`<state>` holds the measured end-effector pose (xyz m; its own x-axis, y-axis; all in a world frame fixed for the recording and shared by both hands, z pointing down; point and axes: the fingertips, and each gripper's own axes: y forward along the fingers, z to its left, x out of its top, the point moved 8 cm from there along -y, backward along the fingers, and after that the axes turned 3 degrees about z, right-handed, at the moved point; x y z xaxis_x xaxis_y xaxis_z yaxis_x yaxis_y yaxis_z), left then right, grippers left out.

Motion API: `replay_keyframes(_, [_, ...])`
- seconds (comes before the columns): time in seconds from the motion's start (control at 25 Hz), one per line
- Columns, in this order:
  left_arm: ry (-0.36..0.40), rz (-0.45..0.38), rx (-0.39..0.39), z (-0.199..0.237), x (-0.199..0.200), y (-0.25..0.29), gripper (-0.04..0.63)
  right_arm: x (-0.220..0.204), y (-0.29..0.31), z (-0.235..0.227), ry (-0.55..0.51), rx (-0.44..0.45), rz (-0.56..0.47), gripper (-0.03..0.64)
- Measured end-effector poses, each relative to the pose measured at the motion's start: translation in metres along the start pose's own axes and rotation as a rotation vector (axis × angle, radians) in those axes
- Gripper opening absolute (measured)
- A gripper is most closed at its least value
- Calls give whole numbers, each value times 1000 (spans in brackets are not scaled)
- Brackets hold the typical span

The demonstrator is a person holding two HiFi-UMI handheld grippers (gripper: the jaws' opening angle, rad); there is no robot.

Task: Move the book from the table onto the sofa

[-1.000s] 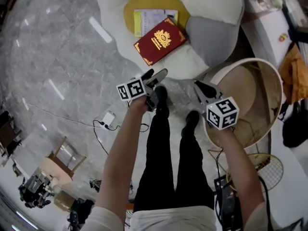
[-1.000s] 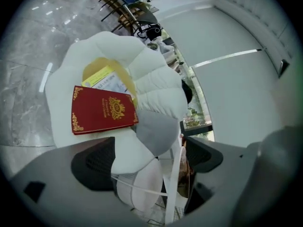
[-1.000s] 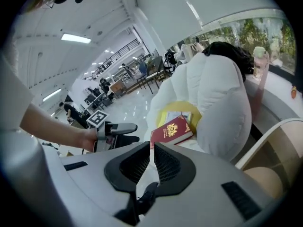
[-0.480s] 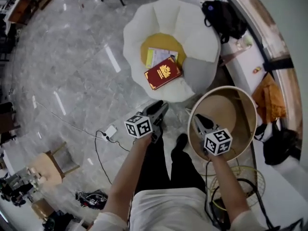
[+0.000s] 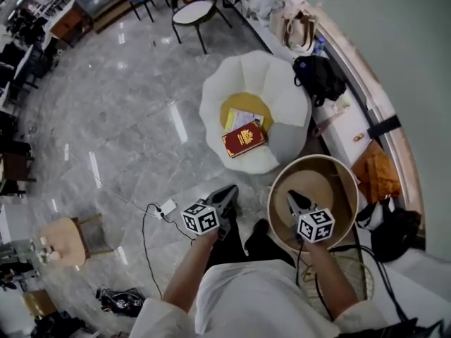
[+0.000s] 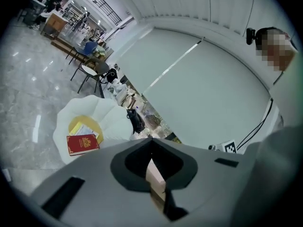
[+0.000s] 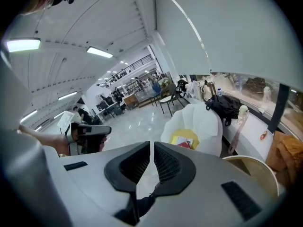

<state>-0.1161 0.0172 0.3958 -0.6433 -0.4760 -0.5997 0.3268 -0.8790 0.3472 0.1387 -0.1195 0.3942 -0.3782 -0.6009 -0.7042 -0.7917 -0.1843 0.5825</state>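
The red book (image 5: 244, 139) lies on the white petal-shaped sofa (image 5: 282, 83), half over a pale yellow-green booklet (image 5: 238, 118) on the yellow seat. It also shows in the left gripper view, book (image 6: 83, 143) on sofa (image 6: 109, 110), and as a red sliver (image 7: 184, 144) in the right gripper view. My left gripper (image 5: 229, 192) hangs well short of the sofa. Its jaws have just been closing and now meet with nothing between them (image 6: 151, 138). My right gripper (image 5: 290, 197) is over the round wooden table (image 5: 331, 162), shut and empty (image 7: 152, 143).
A black bag (image 5: 320, 76) sits on the ledge behind the sofa, a chair (image 5: 194, 9) farther back. A cable with a white adapter (image 5: 167, 208) lies on the marble floor by my left gripper. A small wooden stool (image 5: 67, 234) stands at the left, an orange cloth (image 5: 377, 174) at the right.
Both grippers have risen and drawn back from the sofa towards the body. The left jaws went from open to shut. The book stays on the sofa, now farther away.
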Motion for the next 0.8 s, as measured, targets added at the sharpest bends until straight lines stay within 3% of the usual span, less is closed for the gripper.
replay_keyframes(0.24, [81, 4, 28, -62, 9, -64, 2, 23, -49, 35, -48, 36, -30, 46])
replay_keyframes(0.4, [100, 31, 67, -70, 4, -91, 2, 29, -64, 56, -67, 60, -44, 46])
replay_keyframes(0.52, [119, 42, 52, -77, 5, -105, 2, 30, -71, 67, -80, 35, -42, 46])
replay_keyframes(0.8, [287, 137, 71, -84, 18, -145, 2, 39, -83, 106, -138, -21, -68, 44])
